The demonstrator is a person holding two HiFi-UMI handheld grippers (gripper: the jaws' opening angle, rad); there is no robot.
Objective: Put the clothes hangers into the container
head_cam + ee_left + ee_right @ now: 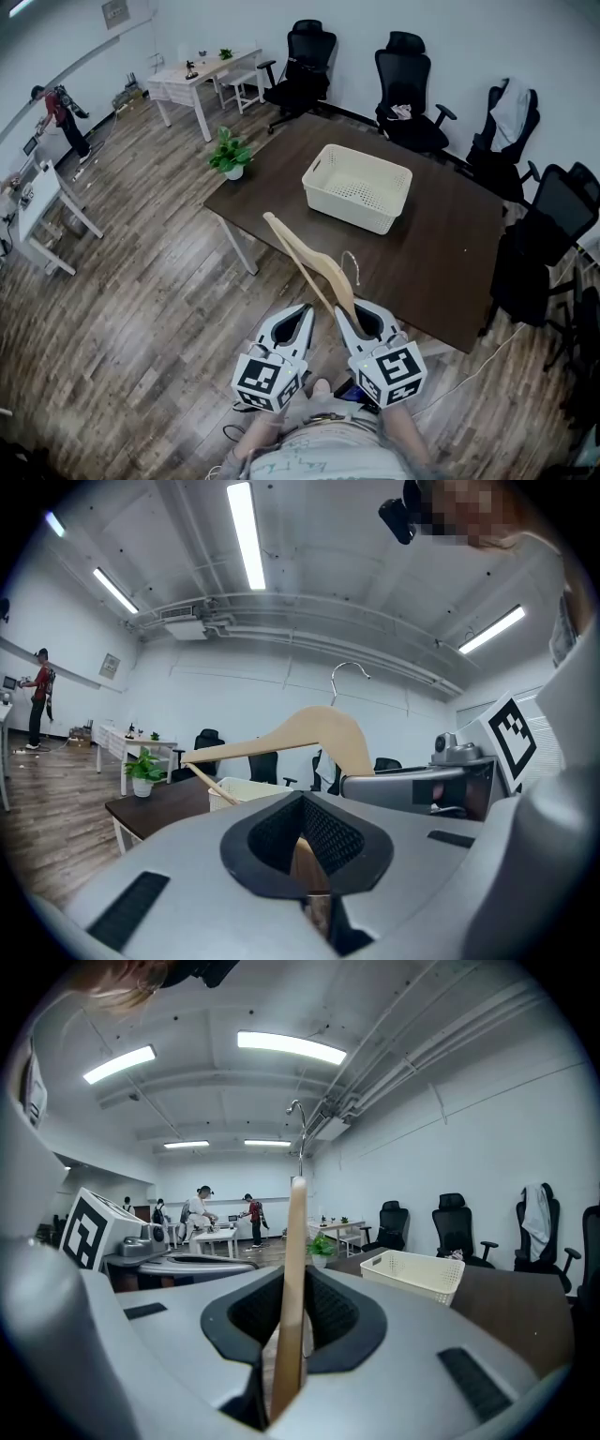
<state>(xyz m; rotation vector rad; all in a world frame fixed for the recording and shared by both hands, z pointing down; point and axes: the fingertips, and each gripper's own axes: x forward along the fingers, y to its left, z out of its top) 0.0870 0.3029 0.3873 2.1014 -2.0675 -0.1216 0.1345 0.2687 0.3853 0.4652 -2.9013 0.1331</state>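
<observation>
Here we are at the near edge of the dark brown rectangular table, both tools out in front and level. The right gripper has its jaws clamped on a pale wooden clothes hanger, just on the near side of the neck. From its own camera the wood stands edge-on between the pads, with the wire hook rising above. The left gripper sits just beside it, jaws drawn almost together. A tan sliver shows in the slot between them, and it lines up with the hanger's thin lower bar, so I read that as a pinch on the bar (the contact itself is tucked down in the slot and hard to see). So the hanger is in the air, carried between the two tools. Its long axis runs away from the person and a little left, and its far tip hangs near the table's near edge. The target is the cream perforated plastic basket, which sits farther off in the middle of the table, ahead and slightly right of that tip and well apart from it. It looks empty, so I judge this to be early in the task. What matters next is that gap. The basket lies beyond the hanger's far end, the right tool is a shade nearer it, and the long axis will want swinging right to line up with the basket's length.
</observation>
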